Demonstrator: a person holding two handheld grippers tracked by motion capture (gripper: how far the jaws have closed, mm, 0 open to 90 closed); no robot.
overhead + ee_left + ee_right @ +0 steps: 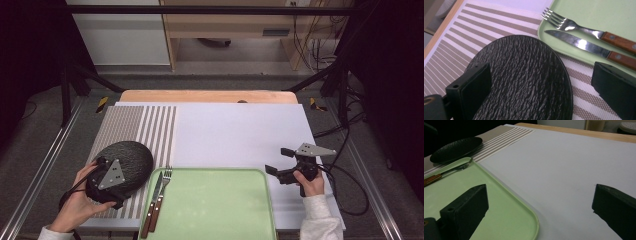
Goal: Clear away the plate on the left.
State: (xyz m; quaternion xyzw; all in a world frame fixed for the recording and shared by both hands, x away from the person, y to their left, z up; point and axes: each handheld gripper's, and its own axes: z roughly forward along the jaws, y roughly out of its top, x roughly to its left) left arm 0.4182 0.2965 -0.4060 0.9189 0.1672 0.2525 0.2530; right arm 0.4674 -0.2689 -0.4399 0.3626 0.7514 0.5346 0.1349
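The left gripper, jaws spread over the black plate beside the green tray, should close squarely on its rim.

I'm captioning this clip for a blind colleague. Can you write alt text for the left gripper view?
A dark, rough-textured plate lies on a striped placemat, with the left hand-held gripper open above it, one black jaw over the plate and the other off its edge. Beyond, a fork and knife with wooden handles lie side by side on a pale green tray.
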